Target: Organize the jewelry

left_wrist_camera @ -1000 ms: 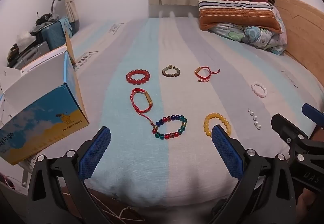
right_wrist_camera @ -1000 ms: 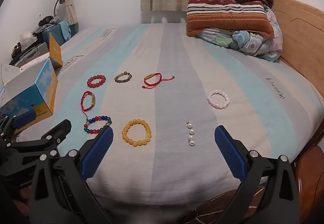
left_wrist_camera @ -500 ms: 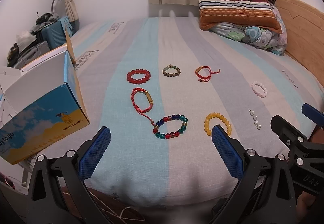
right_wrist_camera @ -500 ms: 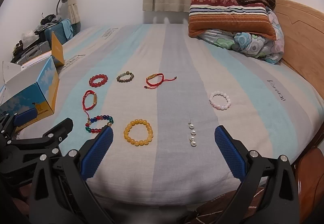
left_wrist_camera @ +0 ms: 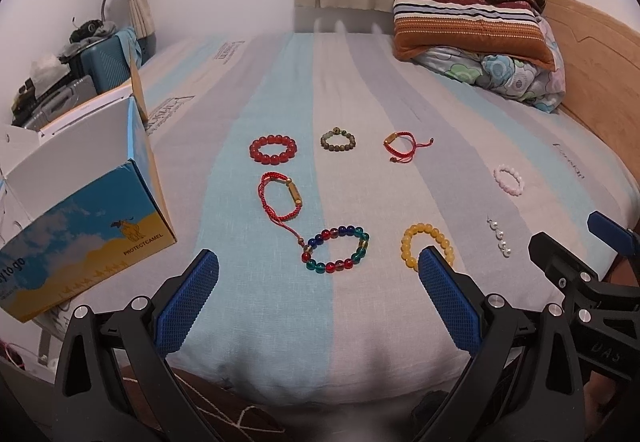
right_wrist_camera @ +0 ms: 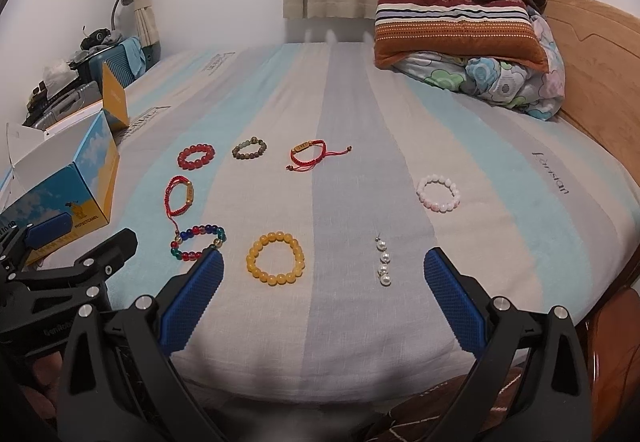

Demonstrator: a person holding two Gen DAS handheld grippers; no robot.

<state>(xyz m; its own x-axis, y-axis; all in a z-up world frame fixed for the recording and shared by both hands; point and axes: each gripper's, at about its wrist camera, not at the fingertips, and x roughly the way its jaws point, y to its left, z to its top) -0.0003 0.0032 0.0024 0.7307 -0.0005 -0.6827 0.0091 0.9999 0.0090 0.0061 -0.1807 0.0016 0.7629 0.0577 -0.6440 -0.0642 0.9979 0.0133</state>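
Observation:
Several bracelets lie on the striped bed: red beads (left_wrist_camera: 273, 150), olive beads (left_wrist_camera: 338, 140), a red cord bracelet (left_wrist_camera: 402, 147), a second red cord bracelet (left_wrist_camera: 280, 198), multicolour beads (left_wrist_camera: 338, 249), yellow beads (right_wrist_camera: 275, 257), pink beads (right_wrist_camera: 438, 195) and a short pearl string (right_wrist_camera: 383, 262). My left gripper (left_wrist_camera: 316, 282) is open and empty near the bed's front edge, just short of the multicolour beads. My right gripper (right_wrist_camera: 322, 284) is open and empty, with the yellow beads and pearls just beyond its blue fingers (right_wrist_camera: 454, 296).
An open blue and yellow carton (left_wrist_camera: 86, 230) stands on the bed's left edge. Pillows and a quilt (left_wrist_camera: 472, 26) are piled at the far right by the wooden headboard (left_wrist_camera: 600, 58). Suitcases and clutter (left_wrist_camera: 80, 58) stand at the far left.
Both grippers have drifted slightly, and the right view sits a little higher and farther back. Nothing on the bed has moved.

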